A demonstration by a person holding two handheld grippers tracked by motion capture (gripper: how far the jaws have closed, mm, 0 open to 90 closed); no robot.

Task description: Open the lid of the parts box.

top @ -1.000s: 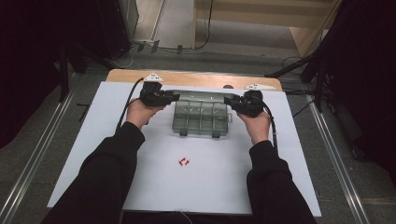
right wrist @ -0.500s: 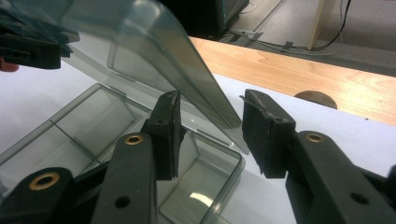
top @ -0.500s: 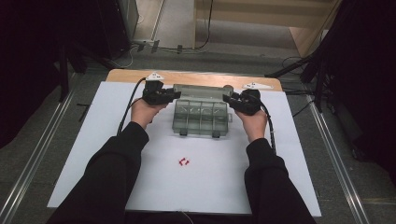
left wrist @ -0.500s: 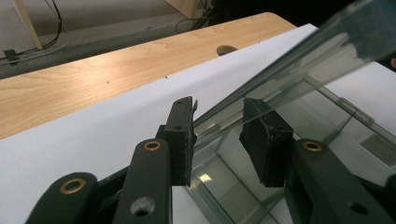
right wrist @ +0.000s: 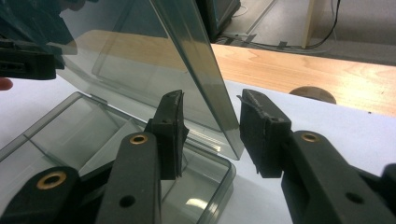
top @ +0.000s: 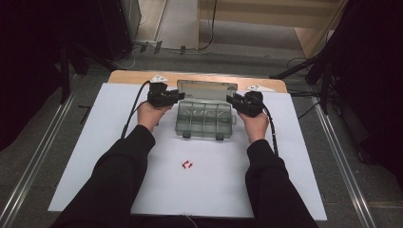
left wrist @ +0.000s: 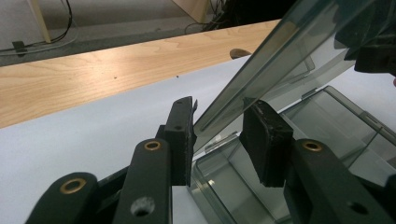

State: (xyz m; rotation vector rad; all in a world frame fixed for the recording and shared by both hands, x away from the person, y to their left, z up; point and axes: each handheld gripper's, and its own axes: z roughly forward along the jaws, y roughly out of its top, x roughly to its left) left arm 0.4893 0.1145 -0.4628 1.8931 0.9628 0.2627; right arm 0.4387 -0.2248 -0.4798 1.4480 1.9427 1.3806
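Lid (top: pixel 207 89) has dropped lower over the box (top: pixel 204 119) mid-mat. Left gripper (left wrist: pixel 217 135) and right gripper (right wrist: pixel 210 126) straddle its side edges, pads apart, gripping nothing; right jaws just closed slightly. Red bits (top: pixel 187 165) lie near, clear of both.

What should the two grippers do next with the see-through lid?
Probably ease the lid down onto the box. It stands tilted, half open, one edge between each hand-held gripper's jaws, left and right, and neither pinches it.
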